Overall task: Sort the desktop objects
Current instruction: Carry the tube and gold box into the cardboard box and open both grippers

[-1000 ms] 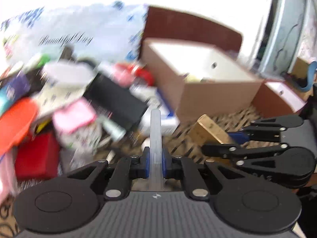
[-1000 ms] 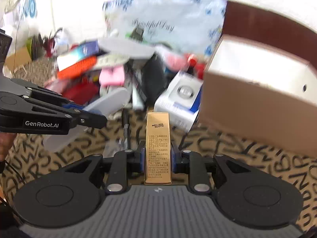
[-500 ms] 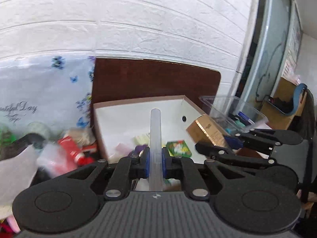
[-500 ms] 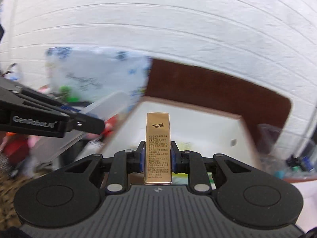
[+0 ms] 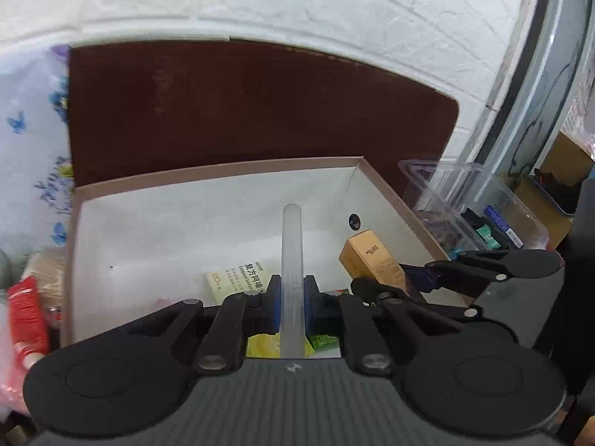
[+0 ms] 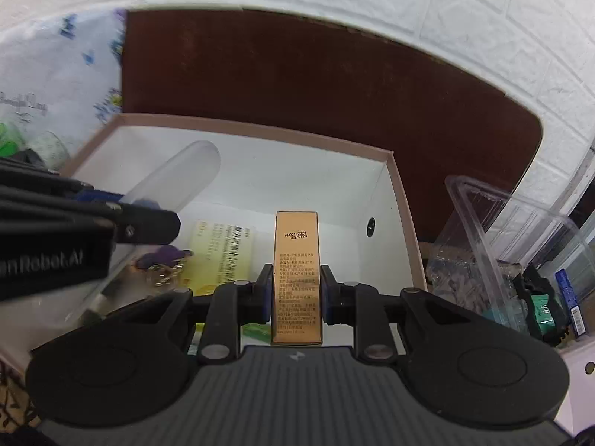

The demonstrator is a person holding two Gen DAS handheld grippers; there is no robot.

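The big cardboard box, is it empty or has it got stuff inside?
Not empty. The cardboard box has a yellow packet and a purple thing on its white floor.

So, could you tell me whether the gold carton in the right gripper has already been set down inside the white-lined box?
No, the gold carton is clamped between the right gripper fingers, held above the box.

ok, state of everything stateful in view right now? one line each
left gripper: shut on clear tube
clear tube: held, over the box
right gripper: shut on gold carton
gold carton: held, over the box
cardboard box: open, partly filled
yellow packet: lying flat in the box
clear plastic bin: open, holds small items
red tube: outside the box, at its left
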